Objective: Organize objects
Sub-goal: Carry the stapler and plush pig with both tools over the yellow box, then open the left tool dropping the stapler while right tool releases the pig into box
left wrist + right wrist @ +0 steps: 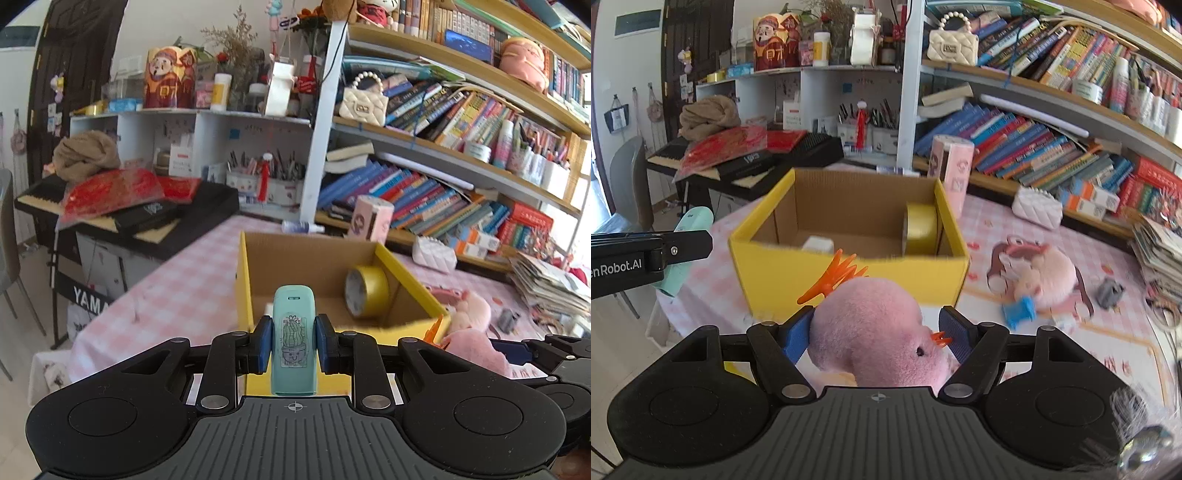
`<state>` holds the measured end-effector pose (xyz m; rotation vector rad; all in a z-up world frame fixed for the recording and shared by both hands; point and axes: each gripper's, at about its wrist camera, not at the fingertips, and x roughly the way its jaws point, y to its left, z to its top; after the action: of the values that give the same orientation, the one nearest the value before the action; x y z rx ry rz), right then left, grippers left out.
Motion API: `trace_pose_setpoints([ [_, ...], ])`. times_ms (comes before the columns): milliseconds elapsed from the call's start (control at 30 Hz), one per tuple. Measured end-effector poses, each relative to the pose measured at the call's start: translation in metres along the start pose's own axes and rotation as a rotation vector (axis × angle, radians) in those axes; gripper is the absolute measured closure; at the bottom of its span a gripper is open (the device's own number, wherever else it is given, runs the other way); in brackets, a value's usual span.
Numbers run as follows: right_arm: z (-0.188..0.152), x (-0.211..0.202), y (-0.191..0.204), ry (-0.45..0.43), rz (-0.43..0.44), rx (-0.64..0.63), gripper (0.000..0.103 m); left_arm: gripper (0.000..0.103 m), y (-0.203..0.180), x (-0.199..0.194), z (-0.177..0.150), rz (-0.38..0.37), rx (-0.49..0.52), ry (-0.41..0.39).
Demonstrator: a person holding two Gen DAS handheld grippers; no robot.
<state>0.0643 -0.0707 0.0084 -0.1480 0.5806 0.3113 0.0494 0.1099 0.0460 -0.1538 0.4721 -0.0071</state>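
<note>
Yellow box (849, 280) open-topped — gold clock (921, 229) inside right.

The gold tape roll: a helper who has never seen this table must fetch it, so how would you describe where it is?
Find the yellow cardboard box on the pink checked tablecloth in front of the bookshelves. Inside it, against the right-hand wall, stands the gold tape roll on its edge. It is the only shiny gold, round thing in the box; the other item there is small and white.
</note>
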Motion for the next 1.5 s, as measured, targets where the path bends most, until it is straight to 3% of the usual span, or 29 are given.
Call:
trace_pose_setpoints([
  [433, 0.054, 0.058, -0.030, -0.047, 0.034, -0.055, 0.032, 0.080, -0.020, 0.067, 0.027, 0.045, 0.044, 0.003],
  [667, 0.076, 0.091, -0.048, -0.054, 0.035, -0.086, 0.032, 0.080, -0.032, 0.101, 0.023, 0.074, 0.091, 0.073],
  [1000, 0.088, 0.129, -0.051, -0.014, 0.101, -0.171, 0.032, 0.080, -0.041, 0.142, 0.011, 0.104, 0.154, 0.214],
  [1167, 0.093, 0.146, -0.052, 0.011, 0.125, -0.181, 0.032, 0.080, -0.043, 0.157, 0.006, 0.109, 0.161, 0.276],
  [1500, 0.089, 0.168, -0.044, 0.066, 0.177, -0.222, 0.032, 0.080, -0.036, 0.171, 0.007, 0.111, 0.109, 0.327],
])
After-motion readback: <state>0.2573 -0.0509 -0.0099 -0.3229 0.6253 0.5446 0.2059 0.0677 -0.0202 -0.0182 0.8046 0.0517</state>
